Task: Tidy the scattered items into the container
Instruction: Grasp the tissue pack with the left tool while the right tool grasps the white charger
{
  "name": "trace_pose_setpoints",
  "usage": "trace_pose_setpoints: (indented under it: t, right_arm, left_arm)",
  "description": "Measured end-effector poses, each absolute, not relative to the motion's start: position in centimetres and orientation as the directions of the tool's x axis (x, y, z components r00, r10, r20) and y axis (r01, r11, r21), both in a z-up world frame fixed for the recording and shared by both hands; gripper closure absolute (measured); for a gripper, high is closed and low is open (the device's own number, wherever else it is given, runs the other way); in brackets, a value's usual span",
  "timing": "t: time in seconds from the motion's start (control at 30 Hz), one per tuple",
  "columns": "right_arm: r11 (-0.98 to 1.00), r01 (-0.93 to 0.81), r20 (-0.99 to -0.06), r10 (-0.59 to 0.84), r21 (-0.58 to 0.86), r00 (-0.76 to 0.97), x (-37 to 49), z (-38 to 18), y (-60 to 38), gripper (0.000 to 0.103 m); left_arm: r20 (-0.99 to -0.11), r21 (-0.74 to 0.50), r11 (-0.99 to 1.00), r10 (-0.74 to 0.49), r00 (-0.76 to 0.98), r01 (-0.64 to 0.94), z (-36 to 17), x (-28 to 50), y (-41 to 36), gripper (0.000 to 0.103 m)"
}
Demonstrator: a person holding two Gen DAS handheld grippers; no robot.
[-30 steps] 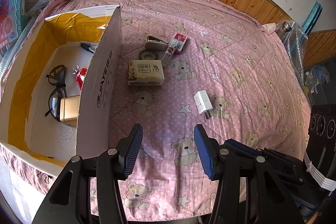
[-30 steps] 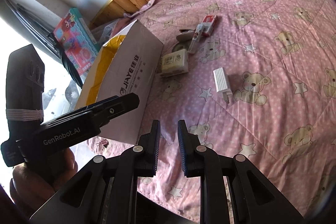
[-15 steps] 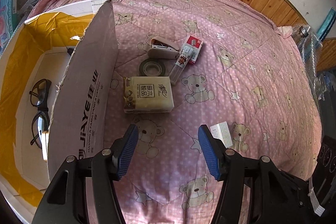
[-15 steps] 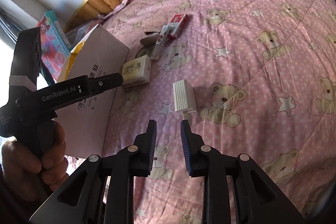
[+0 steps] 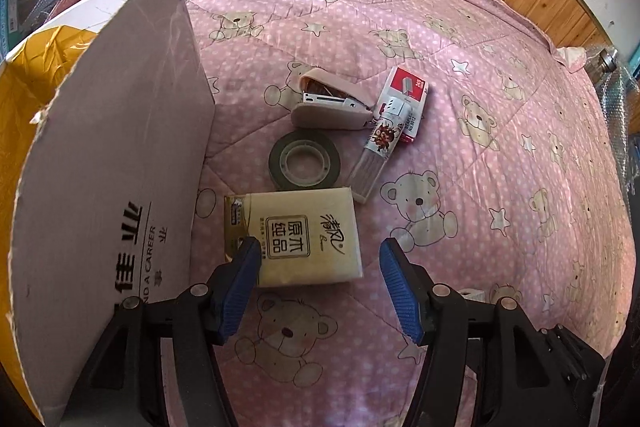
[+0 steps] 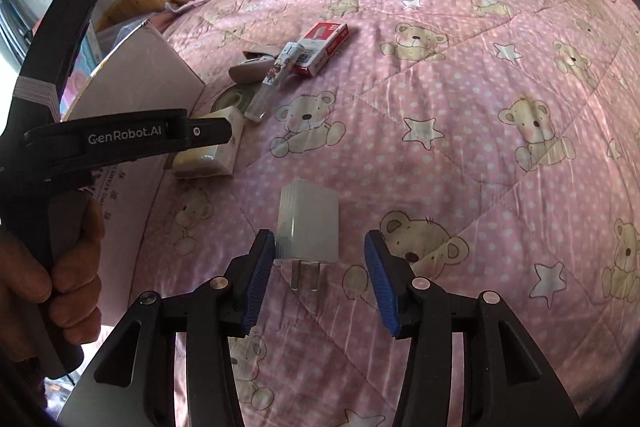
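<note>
Closing in: the left tool (image 5: pixel 316 255), spread wide, has been brought over the tissue pack (image 5: pixel 294 237) beside the box (image 5: pixel 108 187). The right tool (image 6: pixel 320 259) has been widened around the charger (image 6: pixel 308 227) on the bed (image 6: pixel 480 87). Both grasps pending.

The body of the left claw (image 6: pixel 128 141) carries the white brand name "GenRobot.AI". The outer wall of the cardboard box (image 5: pixel 120 187) shows large dark Chinese characters, among them "佳业", above a line of Latin letters of which "A CAREER" is legible. The tissue pack (image 5: pixel 296 239) bears a framed block reading "原木纯品" beside a brush-script logo, and the red staple box (image 5: pixel 408 95) has small white print along its edge, too fine to read with certainty.
</note>
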State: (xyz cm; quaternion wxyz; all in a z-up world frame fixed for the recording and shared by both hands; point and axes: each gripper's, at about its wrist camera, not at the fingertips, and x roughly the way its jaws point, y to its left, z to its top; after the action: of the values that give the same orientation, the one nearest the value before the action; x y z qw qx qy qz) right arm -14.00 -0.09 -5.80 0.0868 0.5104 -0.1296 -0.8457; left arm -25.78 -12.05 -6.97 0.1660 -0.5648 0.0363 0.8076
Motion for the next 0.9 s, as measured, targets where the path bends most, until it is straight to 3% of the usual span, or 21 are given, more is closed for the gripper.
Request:
trace_pose_setpoints:
  t: [0.3,0.4,0.5,0.63,0.73,0.9]
  right_arm:
    - [-0.968,0.054,-0.85,-0.242,0.246,-0.468,-15.4,-6.4,-1.2,0.052]
    - [-0.97,0.066,-0.848,-0.236,0.233,-0.474,-15.5,-6.5,-1.4,0.055]
    - [-0.972,0.059,-0.846,-0.227,0.227,-0.482,-15.5,-6.6,-1.3,0.069]
    - [-0.97,0.058,-0.846,-0.235,0.237,-0.479,-15.4,-6.4,-1.2,0.069]
    - [-0.967,0.055,-0.838,-0.242,0.247,-0.49,-15.1,-6.0,-0.9,0.07]
    - [-0.964,0.047,-0.832,-0.251,0.262,-0.494,-14.8,-6.0,-0.8,0.07]
  left_arm:
    - [-0.913,-0.079,-0.935,0.208,-0.352,-0.347,-7.5,-27.0,-11.1,0.035]
    - [-0.916,-0.107,-0.93,0.23,-0.328,-0.353,-7.0,-26.5,-11.6,0.035]
    - [-0.919,-0.07,-0.923,0.207,-0.335,-0.378,-7.3,-25.8,-11.7,0.035]
    - [-0.917,-0.052,-0.934,0.185,-0.354,-0.354,-7.7,-26.5,-11.5,0.025]
    - [-0.913,-0.006,-0.937,0.147,-0.38,-0.348,-8.3,-27.0,-11.1,0.024]
    - [-0.903,-0.024,-0.934,0.173,-0.393,-0.356,-7.8,-26.9,-12.6,0.046]
